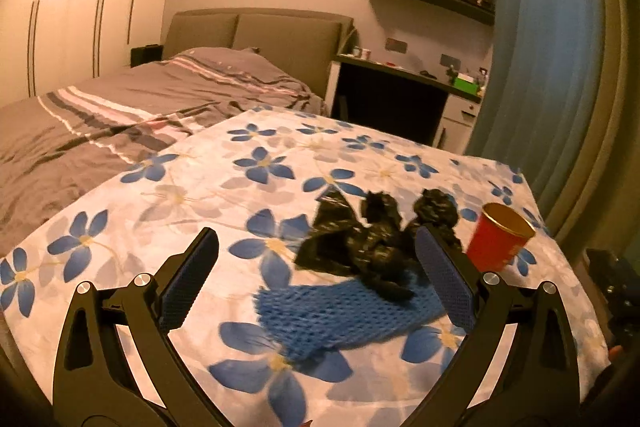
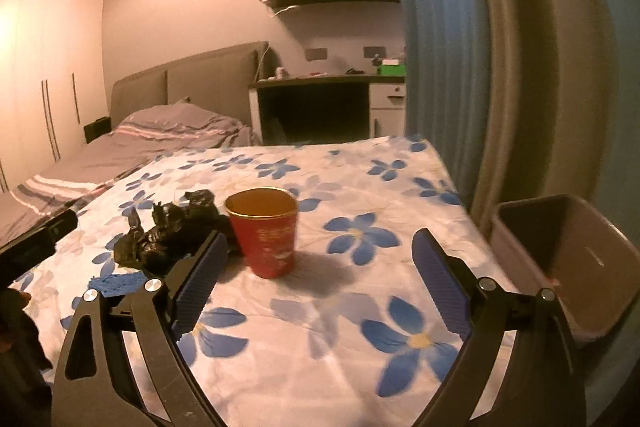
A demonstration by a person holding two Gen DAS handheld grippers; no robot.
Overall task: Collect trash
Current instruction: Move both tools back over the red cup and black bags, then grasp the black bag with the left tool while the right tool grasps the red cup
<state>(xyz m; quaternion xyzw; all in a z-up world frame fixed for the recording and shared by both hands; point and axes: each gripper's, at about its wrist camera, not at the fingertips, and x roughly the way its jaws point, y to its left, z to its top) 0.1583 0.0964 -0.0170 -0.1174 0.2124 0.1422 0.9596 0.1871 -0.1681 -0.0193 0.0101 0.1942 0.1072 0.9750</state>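
Bed (image 1: 120, 99) with grey striped bedding runs along the far left, wardrobe behind it. Blue curtain (image 2: 436, 47) hangs at the right. In front: a surface covered with a white cloth printed with blue flowers (image 2: 360, 239); it carries all the trash.

Brown waste bin (image 2: 568, 259) stands off the surface's right edge, near its front corner, open top toward the camera; little can be made out inside it.

Blue mesh cloth (image 1: 344, 311) lies flat on the surface toward the near edge, right of centre in the left wrist view. Crumpled black plastic bag (image 1: 360, 243) sits partly on the mesh's far edge and spreads away from it. Red paper cup (image 2: 266, 235) stands upright just right of the bag, empty as far as its gold inside shows; in the right wrist view the bag appears to touch the cup's left side.

Left gripper (image 1: 316, 283): jaws spread wide, holding nothing, hovering above the mesh and bag. Right gripper (image 2: 320, 283): jaws also spread wide, nothing held, cup just beyond its left finger.
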